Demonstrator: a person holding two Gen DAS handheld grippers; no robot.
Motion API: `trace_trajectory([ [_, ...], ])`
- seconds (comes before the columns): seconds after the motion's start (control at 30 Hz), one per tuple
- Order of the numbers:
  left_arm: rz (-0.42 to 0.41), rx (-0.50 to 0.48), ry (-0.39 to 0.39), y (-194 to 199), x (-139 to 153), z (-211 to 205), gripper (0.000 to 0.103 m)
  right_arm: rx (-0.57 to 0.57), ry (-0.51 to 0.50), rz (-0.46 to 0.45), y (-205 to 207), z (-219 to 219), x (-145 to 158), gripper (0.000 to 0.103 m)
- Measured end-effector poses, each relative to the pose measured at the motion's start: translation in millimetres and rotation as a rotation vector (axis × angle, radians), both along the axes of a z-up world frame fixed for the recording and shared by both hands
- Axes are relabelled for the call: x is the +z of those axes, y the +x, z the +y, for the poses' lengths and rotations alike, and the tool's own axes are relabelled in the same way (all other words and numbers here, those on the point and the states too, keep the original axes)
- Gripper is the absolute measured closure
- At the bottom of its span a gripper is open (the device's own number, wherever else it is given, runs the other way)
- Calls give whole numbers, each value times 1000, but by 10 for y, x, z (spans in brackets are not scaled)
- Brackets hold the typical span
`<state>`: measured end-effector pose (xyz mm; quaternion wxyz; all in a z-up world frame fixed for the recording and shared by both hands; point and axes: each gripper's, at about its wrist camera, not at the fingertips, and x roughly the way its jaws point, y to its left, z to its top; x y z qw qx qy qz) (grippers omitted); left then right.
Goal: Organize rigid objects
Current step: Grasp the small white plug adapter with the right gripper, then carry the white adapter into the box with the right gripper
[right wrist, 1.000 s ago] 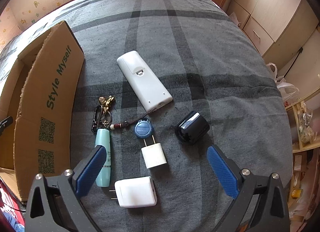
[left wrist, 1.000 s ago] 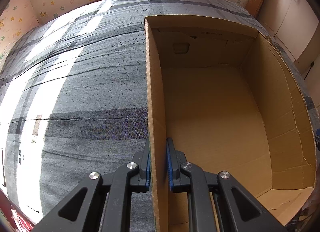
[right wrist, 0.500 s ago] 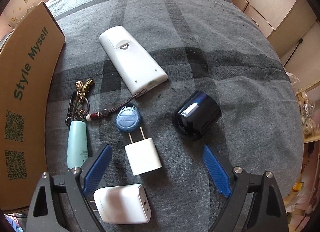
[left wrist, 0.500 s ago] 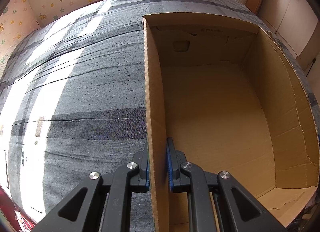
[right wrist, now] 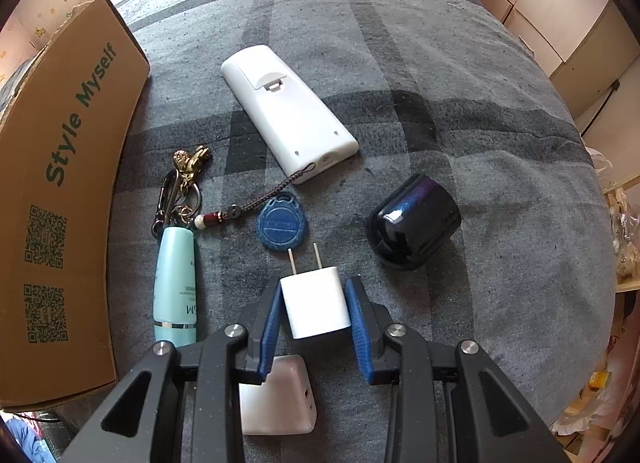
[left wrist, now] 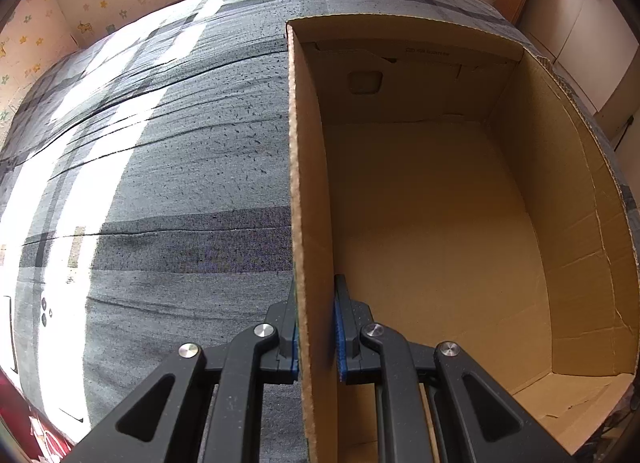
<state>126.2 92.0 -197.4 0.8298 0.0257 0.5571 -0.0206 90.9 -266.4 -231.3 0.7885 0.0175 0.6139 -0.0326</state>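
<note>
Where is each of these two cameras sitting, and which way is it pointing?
Left wrist view: sits on the left gripper, looking steeply down along its fingers, which are shut on the near wall of the open cardboard box; only the gripper shows, no hand.
Right wrist view: sits on the right gripper, looking steeply down at the grey plaid bedspread; its jaws are closing around the small white plug adapter; only the gripper shows.
Shared: both see the same box, here its printed outside, and the bedspread.
</note>
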Motion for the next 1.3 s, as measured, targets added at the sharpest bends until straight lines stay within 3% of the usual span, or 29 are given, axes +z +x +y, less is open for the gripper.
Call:
trace_trajectory([
  [0.33, -10, 5, -18, -35, -20, 41, 90, -1, 20, -22, -118, 40, 320, 69],
  [0.73, -11, 1, -22, -42, -18, 81, 91, 43, 8, -99, 29, 267, 782, 69],
  [1.03, -12, -3, -9, -44, -4, 33, 91, 127, 28, -176, 214, 696, 1222, 69],
  [1.3, -11, 0, -17, -48, 7, 40, 91, 214, 49, -203, 397, 1187, 1357, 69],
])
